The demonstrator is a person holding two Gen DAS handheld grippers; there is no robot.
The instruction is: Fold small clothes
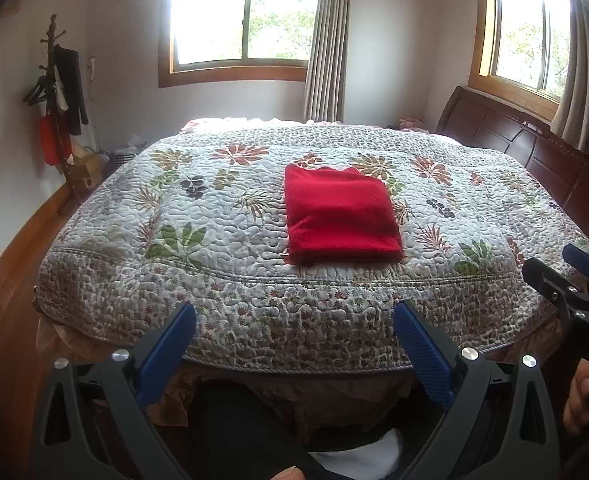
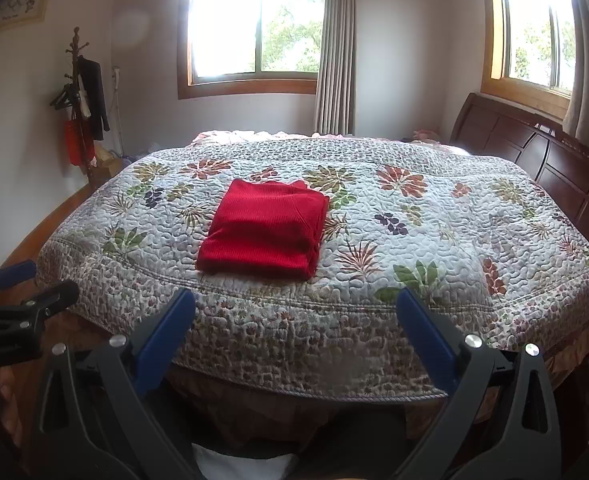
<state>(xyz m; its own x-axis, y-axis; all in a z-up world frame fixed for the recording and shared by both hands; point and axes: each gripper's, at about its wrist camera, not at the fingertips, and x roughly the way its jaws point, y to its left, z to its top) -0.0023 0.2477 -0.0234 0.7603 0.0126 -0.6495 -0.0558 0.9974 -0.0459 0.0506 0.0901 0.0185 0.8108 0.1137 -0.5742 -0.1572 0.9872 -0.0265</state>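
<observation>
While both tools hang off the near edge of the bed, the item of record is a red knitted garment, folded into a thick rectangle (image 1: 340, 216), lying flat on a quilted bedspread printed with red and green leaves (image 1: 214, 248), near its front border and well apart from either tool.

Left gripper, black frame with blue ribbed pads (image 1: 294, 344): jaws spread wide, nothing held. From it the garment lies ahead and slightly right of the centre line.

Right gripper, same black and blue make (image 2: 296, 330): jaws spread wide, nothing held. From it the garment (image 2: 264, 232) lies ahead and somewhat left of centre.

Relation: the garment sits between the two lines of sight, marginally closer to the left tool's axis; neither seems clearly nearer in reach. Its longer axis appears to run away from the person, toward the far wall, though lens distortion makes this uncertain. The layered open edges show on its right side.

Judgement: folding looks complete or nearly so; any further fold would likely bring the far edge toward the near edge.
</observation>
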